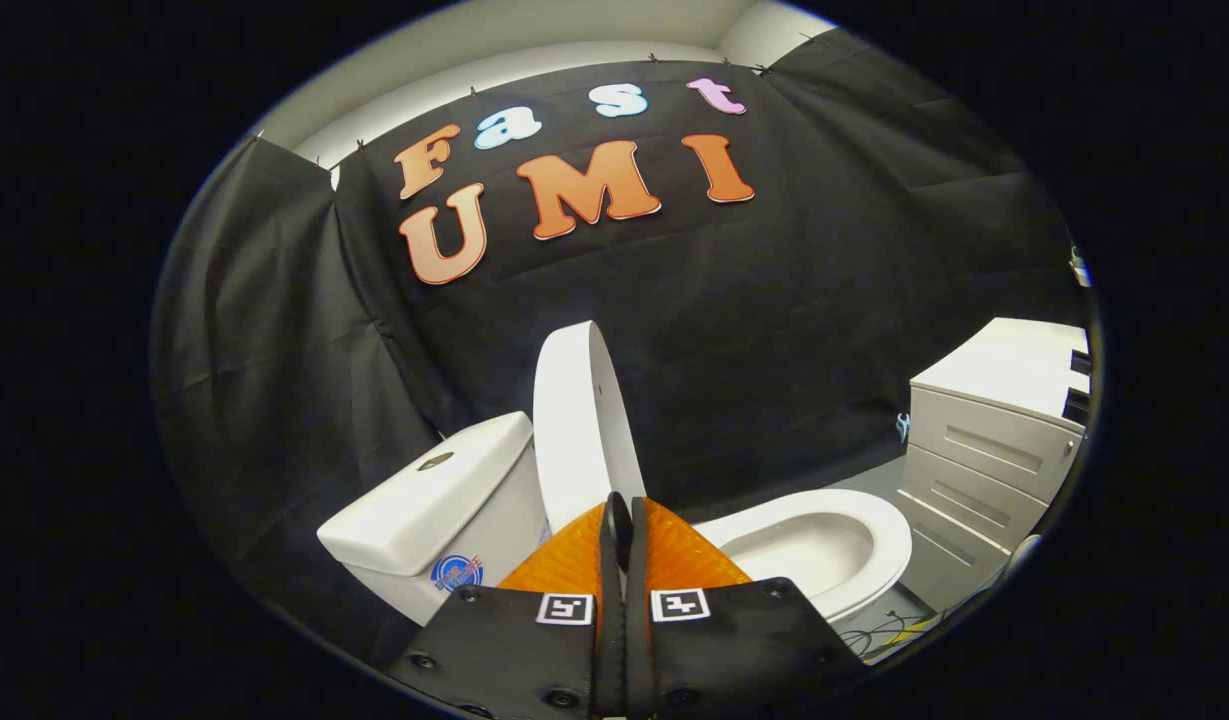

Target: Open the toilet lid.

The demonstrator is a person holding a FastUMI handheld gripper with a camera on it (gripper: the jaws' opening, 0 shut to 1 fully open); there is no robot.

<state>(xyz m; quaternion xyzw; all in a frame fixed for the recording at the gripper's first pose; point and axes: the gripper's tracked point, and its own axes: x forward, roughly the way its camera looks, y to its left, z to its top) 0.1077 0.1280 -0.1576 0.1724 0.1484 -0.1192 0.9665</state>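
2 fingers of the gripper (624,520) were pressed flat against each other with nothing held between them, their tips lying just in front of the lower edge of the raised toilet lid (579,420). Furthest left stood the white cistern (429,500), its flush button (435,461) set in the top and a round sticker (457,573) on its front face. Just right of the cistern, the lid stood upright and open, a white oval seen nearly edge-on, tilted a little toward the tank; whether it touched the tank could not be told. Right of the lid and beyond the fingertips lay the white toilet seat (874,560), down on the bowl (789,550), whose hollow was open to view. Some thin cables (874,632) trailed on the grey floor (864,480) near the foot of the bowl. Furthest right, apart from the toilet, stood a white drawer cabinet (984,440) with 3 drawer fronts facing the bowl. Black cloth (774,300) hung behind everything as the booth's wall.
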